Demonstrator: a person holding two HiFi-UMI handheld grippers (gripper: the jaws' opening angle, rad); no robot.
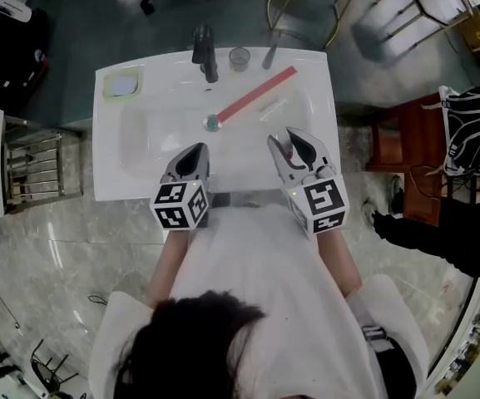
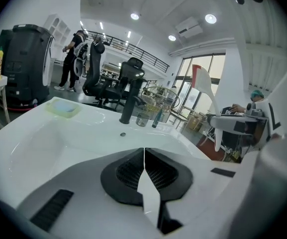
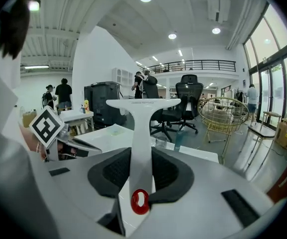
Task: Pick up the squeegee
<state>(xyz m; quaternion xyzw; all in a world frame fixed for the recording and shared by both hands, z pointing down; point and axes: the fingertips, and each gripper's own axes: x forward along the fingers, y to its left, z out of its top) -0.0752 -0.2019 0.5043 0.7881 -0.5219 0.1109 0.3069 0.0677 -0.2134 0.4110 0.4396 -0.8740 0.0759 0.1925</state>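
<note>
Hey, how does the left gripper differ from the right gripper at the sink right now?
The right gripper is shut on the white squeegee, with the handle clamped between its fingers. The left gripper holds nothing. The left gripper's fingers meet with no gap, while the right gripper's fingers are kept apart by the handle. Both are side by side over the near edge of the white sink.
</note>
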